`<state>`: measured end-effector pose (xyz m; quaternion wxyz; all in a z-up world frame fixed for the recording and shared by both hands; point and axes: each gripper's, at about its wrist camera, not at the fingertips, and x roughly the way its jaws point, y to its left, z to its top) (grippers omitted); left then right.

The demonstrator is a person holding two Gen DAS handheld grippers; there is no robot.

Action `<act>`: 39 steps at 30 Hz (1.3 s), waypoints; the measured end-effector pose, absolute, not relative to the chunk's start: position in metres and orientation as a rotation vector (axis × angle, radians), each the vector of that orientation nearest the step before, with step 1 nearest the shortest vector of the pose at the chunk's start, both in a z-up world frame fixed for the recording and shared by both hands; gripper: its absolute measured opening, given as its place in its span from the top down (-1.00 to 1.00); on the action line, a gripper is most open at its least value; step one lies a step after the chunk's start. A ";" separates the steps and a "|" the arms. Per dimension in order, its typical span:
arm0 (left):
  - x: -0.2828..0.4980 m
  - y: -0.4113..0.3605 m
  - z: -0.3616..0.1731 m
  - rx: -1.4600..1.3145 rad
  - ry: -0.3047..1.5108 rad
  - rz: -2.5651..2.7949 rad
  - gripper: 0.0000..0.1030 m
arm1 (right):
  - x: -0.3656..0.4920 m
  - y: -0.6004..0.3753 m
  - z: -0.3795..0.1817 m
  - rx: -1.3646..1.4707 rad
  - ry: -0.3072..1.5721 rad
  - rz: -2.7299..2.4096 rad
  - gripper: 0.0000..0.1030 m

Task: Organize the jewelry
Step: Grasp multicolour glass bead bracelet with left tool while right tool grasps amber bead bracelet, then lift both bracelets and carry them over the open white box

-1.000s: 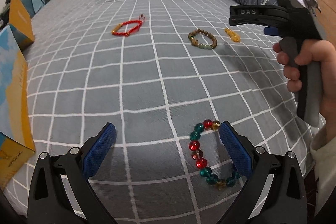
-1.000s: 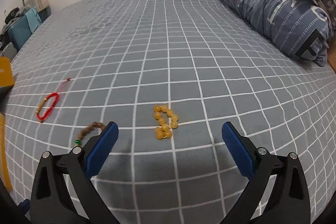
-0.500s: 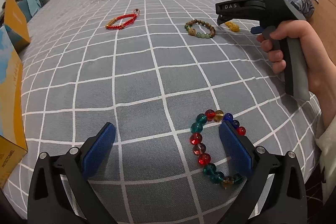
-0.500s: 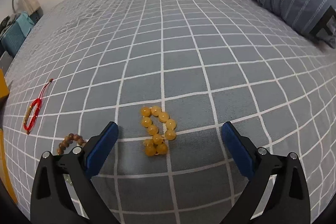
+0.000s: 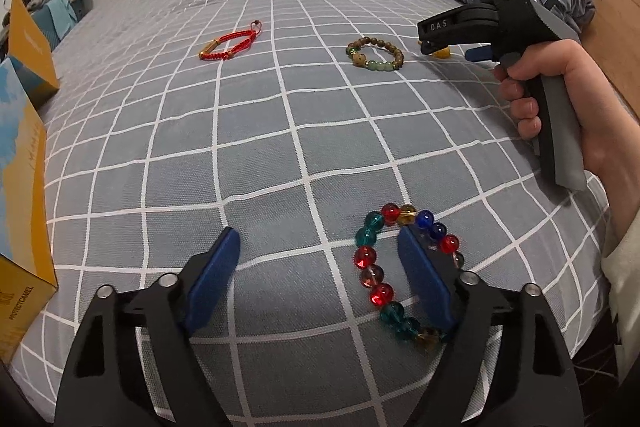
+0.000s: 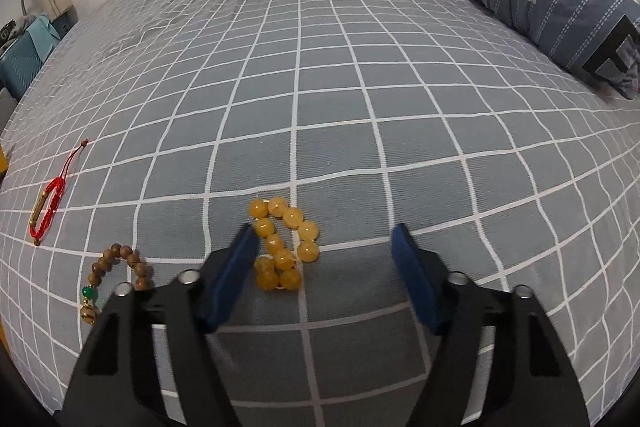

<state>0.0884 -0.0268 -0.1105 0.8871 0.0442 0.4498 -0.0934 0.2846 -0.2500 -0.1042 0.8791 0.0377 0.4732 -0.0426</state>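
The left gripper has just been closing, its right pad planted inside the multicoloured glass-bead bracelet on the checked bedsheet; nothing is pinched yet. The right gripper, also narrowing, straddles the amber bead bracelet; its left pad seems to touch the beads, without gripping them.

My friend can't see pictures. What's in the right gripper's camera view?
The right gripper hangs over a yellow bead bracelet lying on a grey checked bedsheet, its jaws just closing. A brown bead bracelet lies left.
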 end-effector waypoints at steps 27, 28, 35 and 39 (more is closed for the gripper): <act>0.084 -0.023 -0.098 0.083 0.899 -0.239 0.79 | 0.270 -0.251 -0.087 0.084 0.944 -0.046 0.82; 0.084 -0.023 -0.097 0.080 0.895 -0.240 0.79 | 0.269 -0.251 -0.087 0.086 0.942 -0.046 0.82; 0.087 -0.016 -0.092 0.016 0.894 -0.260 0.82 | 0.263 -0.250 -0.077 0.084 0.908 -0.044 0.82; 0.088 -0.017 -0.086 0.007 0.872 -0.265 0.82 | 0.257 -0.248 -0.070 0.080 0.883 -0.044 0.82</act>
